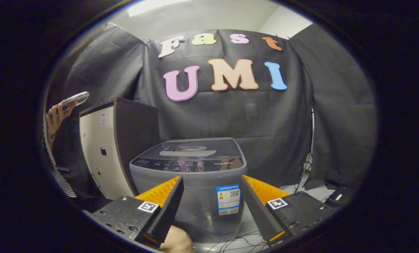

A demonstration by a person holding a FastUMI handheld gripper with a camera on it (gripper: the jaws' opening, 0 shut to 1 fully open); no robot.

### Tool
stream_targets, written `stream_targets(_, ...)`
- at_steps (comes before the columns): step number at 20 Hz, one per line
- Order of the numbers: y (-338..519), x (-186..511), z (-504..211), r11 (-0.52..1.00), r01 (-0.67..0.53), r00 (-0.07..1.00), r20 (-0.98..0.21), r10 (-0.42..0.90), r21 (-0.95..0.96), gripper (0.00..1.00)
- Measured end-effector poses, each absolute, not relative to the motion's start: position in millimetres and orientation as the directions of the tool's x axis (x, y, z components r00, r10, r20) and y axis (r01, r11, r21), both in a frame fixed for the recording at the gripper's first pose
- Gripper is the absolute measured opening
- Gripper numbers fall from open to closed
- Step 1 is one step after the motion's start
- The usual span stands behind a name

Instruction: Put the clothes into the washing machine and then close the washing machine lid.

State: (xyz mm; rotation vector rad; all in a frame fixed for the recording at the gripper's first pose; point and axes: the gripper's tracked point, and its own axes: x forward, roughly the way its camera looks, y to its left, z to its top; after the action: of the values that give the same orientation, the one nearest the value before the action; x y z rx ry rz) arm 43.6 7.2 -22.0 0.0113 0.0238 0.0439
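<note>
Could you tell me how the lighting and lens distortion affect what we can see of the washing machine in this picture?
In the gripper view, the fisheye lens bows the scene; the grey top-loading washing machine beyond the open gripper stays sharp, its closed glossy lid carrying soft reflections, while a bright ceiling light glares overhead.

- The gripper [212, 196] shows two wedge-shaped fingers with ridged inner faces, spread wide with nothing between them.
- Each finger sits on a black textured block studded with small screws.
- Each block carries a square black-and-white marker tag near the finger.
- Thin cables trail below the right block.
</note>
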Motion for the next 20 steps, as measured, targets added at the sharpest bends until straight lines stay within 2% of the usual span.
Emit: stream_targets(20,11.9,45.1,-27.6,0.998,-0.062,0.997,-0.037,0.061,-0.003,0.97)
